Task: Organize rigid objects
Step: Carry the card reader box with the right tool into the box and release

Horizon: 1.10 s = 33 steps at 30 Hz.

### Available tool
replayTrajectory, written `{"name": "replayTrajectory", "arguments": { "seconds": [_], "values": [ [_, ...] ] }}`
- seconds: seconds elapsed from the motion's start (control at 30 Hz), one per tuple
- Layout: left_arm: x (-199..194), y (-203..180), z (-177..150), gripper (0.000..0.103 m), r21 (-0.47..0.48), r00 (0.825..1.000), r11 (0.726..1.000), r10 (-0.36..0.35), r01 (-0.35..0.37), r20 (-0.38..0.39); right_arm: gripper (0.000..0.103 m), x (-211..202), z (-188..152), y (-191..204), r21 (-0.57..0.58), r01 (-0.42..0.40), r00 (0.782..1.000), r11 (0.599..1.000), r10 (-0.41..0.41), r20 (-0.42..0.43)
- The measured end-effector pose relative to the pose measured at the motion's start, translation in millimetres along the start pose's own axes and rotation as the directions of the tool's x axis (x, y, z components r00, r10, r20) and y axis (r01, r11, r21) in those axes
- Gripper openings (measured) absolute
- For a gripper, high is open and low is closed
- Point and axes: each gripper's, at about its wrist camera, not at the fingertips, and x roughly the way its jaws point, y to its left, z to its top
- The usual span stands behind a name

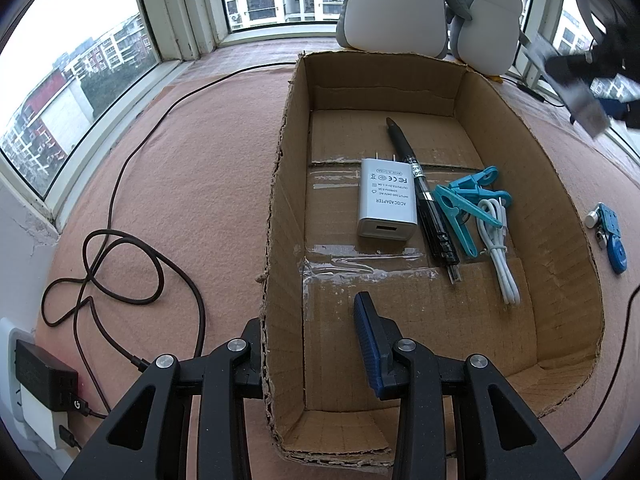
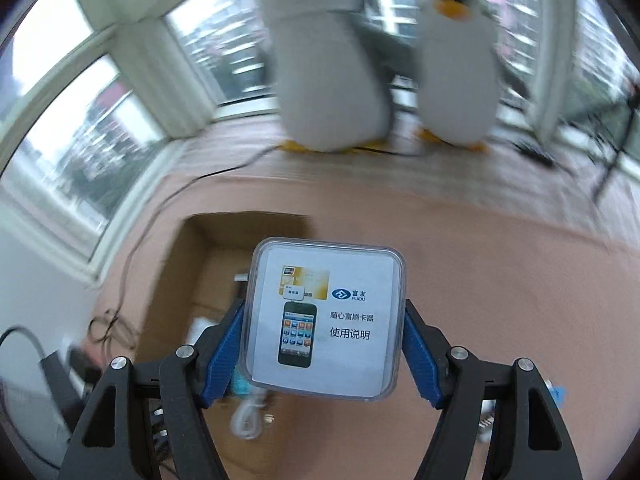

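Note:
An open cardboard box [image 1: 560, 208] lies on the pink cloth. In it are a white AC adapter [image 1: 386, 204], a black pen-like stick [image 1: 424, 200], teal clips [image 1: 460, 208] and a white cable [image 1: 498, 248]. My left gripper [image 1: 310, 344] is open, its jaws astride the box's left wall. My right gripper [image 2: 324, 340] is shut on a clear plastic case [image 2: 324, 320] with a printed card-reader leaflet, held in the air above the box [image 2: 188, 264]. The right gripper also shows blurred at the upper right of the left wrist view [image 1: 580, 76].
Two plush penguins [image 1: 488, 16] stand by the window behind the box. A blue tape measure and metal parts [image 1: 608, 232] lie right of the box. A dark cable [image 1: 120, 264] loops on the cloth at left, near a charger [image 1: 44, 380] in a wall socket.

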Motion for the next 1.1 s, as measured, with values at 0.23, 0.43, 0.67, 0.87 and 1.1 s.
{"name": "replayTrajectory", "arguments": {
  "seconds": [0.23, 0.43, 0.67, 0.87, 1.1],
  "values": [
    [0.1, 0.0, 0.1, 0.037, 0.0, 1.0, 1.0, 0.0, 0.0, 0.0, 0.069, 15.3, 6.7, 58.5, -0.221, -0.016, 1.0, 0.975, 0.015, -0.008],
    [0.2, 0.5, 0.0, 0.037, -0.001, 1.0, 1.0, -0.001, 0.001, 0.0, 0.069, 42.1, 5.3, 84.7, -0.301, 0.004, 0.998, 0.954, -0.021, -0.052],
    [0.2, 1.3, 0.3, 0.037, -0.001, 1.0, 1.0, -0.001, 0.001, 0.0, 0.07, 63.1, -0.2, 93.4, -0.346, 0.02, 0.996, 0.938, -0.05, -0.079],
    [0.4, 1.3, 0.5, 0.037, 0.0, 1.0, 1.0, -0.001, 0.001, 0.0, 0.072, 64.6, -0.7, 93.1, -0.347, 0.014, 0.996, 0.938, -0.043, -0.074],
    [-0.1, 2.3, 0.6, 0.037, -0.001, 1.0, 1.0, -0.001, 0.001, 0.001, 0.083, 56.3, 2.4, 88.7, -0.324, 0.019, 0.998, 0.946, -0.038, -0.053]
  ]
}}
